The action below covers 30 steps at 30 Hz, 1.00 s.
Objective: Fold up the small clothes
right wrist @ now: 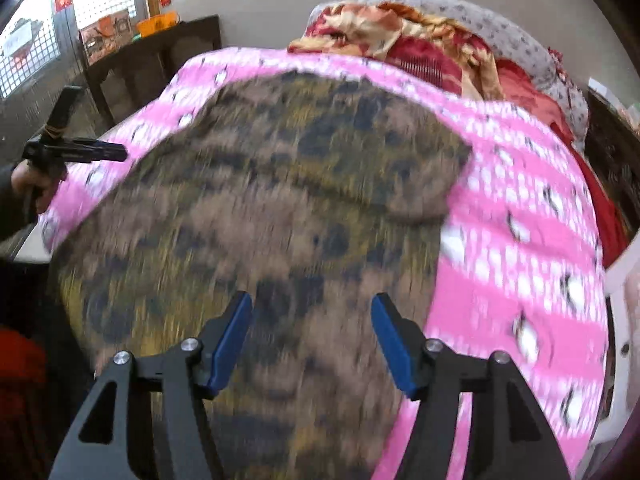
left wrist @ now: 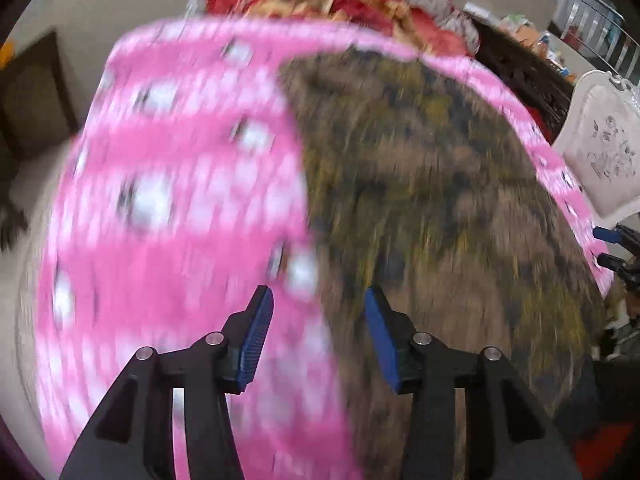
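A brown and olive patterned cloth (right wrist: 256, 208) lies spread flat on a pink sheet (left wrist: 168, 208) that covers the bed — much blurred, so its exact kind cannot be told. The right gripper (right wrist: 312, 336) hangs over its near part, jaws apart and holding nothing; the left gripper (left wrist: 318, 332) hovers at the cloth's left edge, likewise spread and empty. The fold seems not yet begun (the cloth shows no crease). The next move likely calls for each gripper to pinch a near corner or edge. Beyond lie a heap of red and gold bedding (right wrist: 404, 36), a white chair (left wrist: 608, 148) and a dark cabinet (right wrist: 152, 64).
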Available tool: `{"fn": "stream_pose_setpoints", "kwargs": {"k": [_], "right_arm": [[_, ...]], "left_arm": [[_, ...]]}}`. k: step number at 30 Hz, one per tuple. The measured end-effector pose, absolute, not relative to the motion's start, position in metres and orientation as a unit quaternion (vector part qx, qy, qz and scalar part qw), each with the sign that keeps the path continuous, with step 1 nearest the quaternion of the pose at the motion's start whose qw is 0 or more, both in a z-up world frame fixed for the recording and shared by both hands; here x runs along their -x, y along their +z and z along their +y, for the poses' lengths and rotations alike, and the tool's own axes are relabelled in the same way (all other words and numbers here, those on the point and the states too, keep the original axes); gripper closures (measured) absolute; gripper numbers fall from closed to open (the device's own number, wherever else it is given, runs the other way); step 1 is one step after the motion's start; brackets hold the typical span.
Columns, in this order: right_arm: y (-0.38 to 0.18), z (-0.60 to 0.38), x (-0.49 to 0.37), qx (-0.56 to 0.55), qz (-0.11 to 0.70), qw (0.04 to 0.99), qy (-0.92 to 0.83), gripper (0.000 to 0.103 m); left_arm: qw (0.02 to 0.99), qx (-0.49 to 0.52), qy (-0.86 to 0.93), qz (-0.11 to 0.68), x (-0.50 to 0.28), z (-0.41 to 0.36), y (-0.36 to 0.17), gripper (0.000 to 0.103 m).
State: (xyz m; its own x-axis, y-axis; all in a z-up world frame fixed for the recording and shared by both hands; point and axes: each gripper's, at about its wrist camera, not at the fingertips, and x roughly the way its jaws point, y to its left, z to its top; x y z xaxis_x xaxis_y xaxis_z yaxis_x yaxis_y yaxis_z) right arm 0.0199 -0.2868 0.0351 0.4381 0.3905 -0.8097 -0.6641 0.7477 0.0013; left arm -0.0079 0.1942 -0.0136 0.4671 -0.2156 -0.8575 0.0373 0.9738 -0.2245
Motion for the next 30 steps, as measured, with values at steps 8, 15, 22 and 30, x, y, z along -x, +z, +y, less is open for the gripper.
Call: {"fn": "stream_pose_setpoints", "kwargs": {"k": [8, 15, 22, 30], "right_arm": [[0.002, -0.325, 0.026, 0.057, 0.429, 0.848, 0.307, 0.038], [-0.006, -0.337, 0.042, 0.021, 0.421, 0.855, 0.302, 0.038], [0.003, -0.355, 0.058, 0.018, 0.402, 0.868, 0.291, 0.038], [-0.016, -0.398, 0.075, 0.018, 0.431, 0.867, 0.249, 0.038]], "left_arm": [[0.785, 0.165, -0.169, 0.573, 0.106, 0.180, -0.041, 0.077], [0.771, 0.224, -0.215, 0.556, 0.108, 0.182, -0.056, 0.077], [0.766, 0.216, -0.269, 0.543, 0.108, 0.163, -0.051, 0.077], [0.763, 0.209, -0.290, 0.538, 0.108, 0.155, -0.052, 0.077]]}}
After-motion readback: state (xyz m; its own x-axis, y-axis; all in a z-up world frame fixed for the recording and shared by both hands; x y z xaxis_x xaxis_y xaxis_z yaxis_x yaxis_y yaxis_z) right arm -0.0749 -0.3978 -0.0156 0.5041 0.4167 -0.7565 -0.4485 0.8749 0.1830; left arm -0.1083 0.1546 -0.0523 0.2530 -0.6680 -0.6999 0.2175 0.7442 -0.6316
